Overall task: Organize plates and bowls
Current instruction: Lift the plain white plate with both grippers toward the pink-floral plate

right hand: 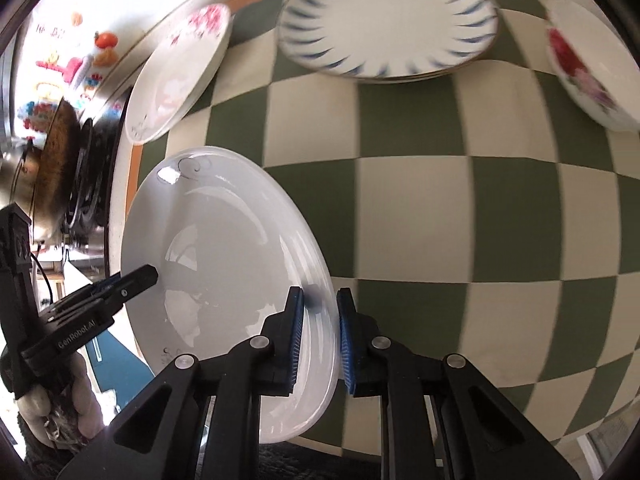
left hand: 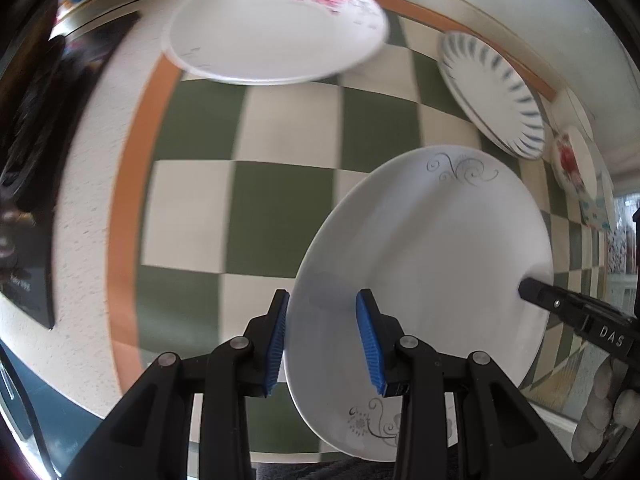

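Checked cloth [left hand: 280,200]; both grippers [left hand: 322,340] astride plate [left hand: 432,248].

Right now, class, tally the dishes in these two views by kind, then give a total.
Plates: 3 (pink-blossom plate, blue-striped plate, grey-scroll plate held by both hand-held grippers)
Bowls: 1 (red-flower bowl)
Total: 4

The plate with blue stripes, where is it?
The blue-striped plate lies at the far edge of the checkered tablecloth, between the pink-flower plate and the red-flower bowl.
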The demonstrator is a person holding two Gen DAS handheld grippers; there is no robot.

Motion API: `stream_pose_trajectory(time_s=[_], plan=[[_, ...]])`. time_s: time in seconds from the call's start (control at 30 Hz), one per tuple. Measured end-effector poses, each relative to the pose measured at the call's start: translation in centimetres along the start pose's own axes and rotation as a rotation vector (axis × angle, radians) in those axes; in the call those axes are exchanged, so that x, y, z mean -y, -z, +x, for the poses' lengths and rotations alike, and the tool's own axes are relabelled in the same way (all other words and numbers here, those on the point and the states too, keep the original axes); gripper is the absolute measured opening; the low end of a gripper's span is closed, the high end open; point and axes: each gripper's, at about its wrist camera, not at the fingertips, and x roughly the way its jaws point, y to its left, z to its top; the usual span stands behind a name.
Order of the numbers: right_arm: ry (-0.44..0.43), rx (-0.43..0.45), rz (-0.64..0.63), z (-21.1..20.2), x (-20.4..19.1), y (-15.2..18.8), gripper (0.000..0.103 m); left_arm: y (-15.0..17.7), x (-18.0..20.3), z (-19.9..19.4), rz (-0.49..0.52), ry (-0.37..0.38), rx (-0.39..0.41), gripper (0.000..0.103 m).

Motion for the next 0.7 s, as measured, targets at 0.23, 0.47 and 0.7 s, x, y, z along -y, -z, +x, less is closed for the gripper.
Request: stream_pose_trajectory(time_s=[0.23,0.47,0.7], plan=[[0.004,0.057,0.088,-2.4,4.6,0.8,0.019,-1.0,4.4,1.9,0.072,0.008,-0.027,0.031],[0.022,0.071,0.128,-3.1,9.0,1.5,0.019,-1.1,6.0,3.6,0.105,0.000,-0.065,0.031],[0.035,0.068,0.134,-2.3,10.1,1.6,0.019,-1.5,5.6,5.0,0.087,-0.027,-0.104,0.031]])
